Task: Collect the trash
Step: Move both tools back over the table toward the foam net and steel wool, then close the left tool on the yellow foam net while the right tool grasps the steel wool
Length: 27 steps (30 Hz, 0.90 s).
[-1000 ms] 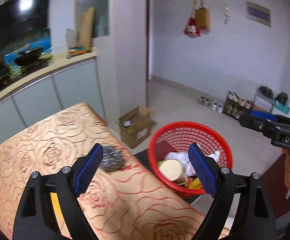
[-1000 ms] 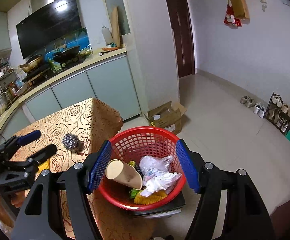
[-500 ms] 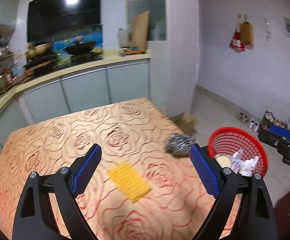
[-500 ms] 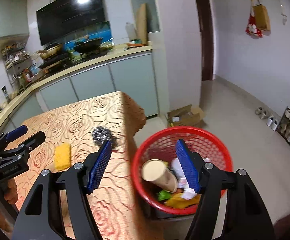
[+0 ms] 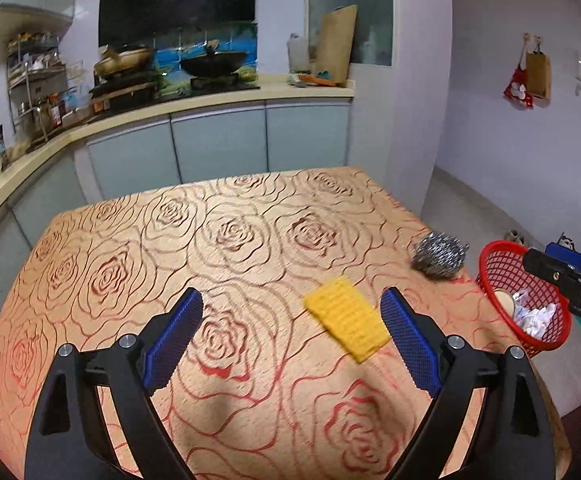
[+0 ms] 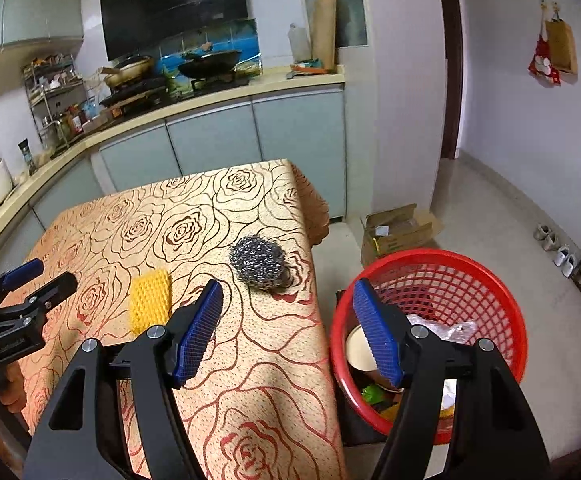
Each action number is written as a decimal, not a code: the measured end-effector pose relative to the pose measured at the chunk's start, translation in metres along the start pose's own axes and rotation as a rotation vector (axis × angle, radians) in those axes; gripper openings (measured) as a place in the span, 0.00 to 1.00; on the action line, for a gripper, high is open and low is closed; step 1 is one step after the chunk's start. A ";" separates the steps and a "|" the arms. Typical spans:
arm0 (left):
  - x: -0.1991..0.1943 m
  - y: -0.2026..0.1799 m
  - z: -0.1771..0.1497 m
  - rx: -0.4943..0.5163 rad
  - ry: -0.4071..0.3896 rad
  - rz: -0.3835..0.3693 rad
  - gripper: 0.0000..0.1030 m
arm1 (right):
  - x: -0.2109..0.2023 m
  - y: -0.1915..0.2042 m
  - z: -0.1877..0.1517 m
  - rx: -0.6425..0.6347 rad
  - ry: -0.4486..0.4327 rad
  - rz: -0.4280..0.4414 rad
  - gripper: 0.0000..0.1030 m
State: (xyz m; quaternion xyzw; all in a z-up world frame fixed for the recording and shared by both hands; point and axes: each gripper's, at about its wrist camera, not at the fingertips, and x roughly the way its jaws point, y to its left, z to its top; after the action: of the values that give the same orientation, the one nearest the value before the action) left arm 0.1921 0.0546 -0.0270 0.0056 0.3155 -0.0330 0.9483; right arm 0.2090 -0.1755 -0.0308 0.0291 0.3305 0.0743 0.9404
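Both hand-held grippers (left (image 5: 292,336), right (image 6: 288,330)) angle downward over table (image 5: 250,240), wide, empty.

Woven cloth with a faint sheen covers the tabletop (image 5: 250,240); the scourer (image 6: 257,262) is shiny tangled metal wire, the basket (image 6: 490,280) glossy plastic mesh, the sponge (image 5: 346,322) ridged foam
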 end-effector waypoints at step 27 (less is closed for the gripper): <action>0.083 -0.054 -0.007 0.185 0.185 -0.111 0.76 | 0.069 0.000 0.017 -0.059 0.092 -0.003 0.64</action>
State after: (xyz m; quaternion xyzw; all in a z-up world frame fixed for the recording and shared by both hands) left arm 0.2505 -0.0044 -0.0822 0.0788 0.3969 -0.1136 0.9074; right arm 0.2728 -0.1645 -0.0600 -0.0026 0.3709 0.0840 0.9249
